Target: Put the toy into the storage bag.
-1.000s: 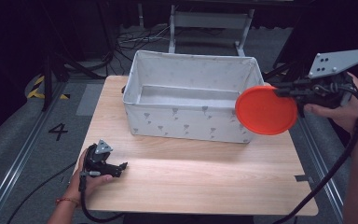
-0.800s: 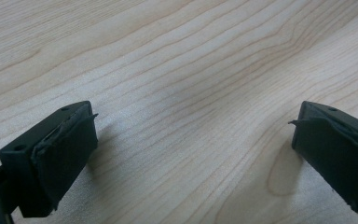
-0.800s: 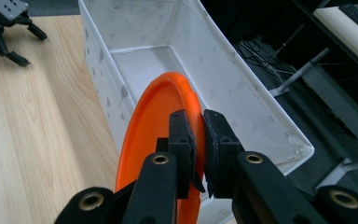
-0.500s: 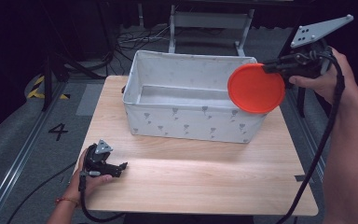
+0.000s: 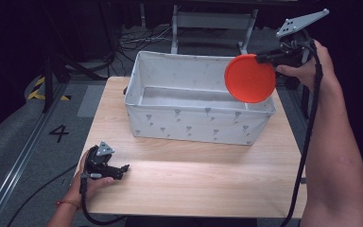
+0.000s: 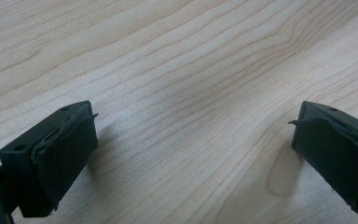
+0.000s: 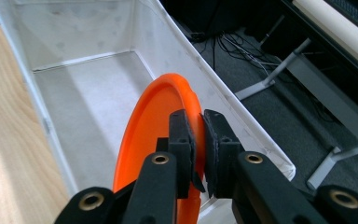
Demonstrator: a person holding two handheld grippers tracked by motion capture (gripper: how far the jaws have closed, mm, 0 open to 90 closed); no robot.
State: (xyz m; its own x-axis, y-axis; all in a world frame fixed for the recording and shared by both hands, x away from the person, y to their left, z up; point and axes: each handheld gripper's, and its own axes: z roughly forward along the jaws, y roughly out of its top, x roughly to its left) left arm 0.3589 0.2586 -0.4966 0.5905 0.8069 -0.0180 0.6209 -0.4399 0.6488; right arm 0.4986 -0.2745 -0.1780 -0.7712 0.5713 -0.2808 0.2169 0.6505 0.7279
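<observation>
An orange plate [image 5: 250, 78] hangs on edge in the air above the right end of the white fabric bin [image 5: 170, 118], pinched at its rim by my right gripper [image 5: 270, 57]. In the right gripper view the jaws are shut on the plate's rim [image 7: 168, 121], with the bin's bare floor [image 7: 84, 107] beneath. My left gripper [image 5: 123, 169] rests on the wooden table [image 5: 203, 179] near its front left corner, held by a hand. Its jaws stand wide open [image 6: 191, 154] over bare wood, nothing between them.
The bin stands on the far half of the table and looks empty inside. Beyond the table lie a metal frame [image 5: 212, 21], cables [image 5: 137, 40] and dark floor. A floor rail with a painted "4" [image 5: 59, 133] runs at the left.
My right gripper has carried the orange plate leftward and farther back, from beside the bin's right end to above its right rim. The left gripper has stayed put.
</observation>
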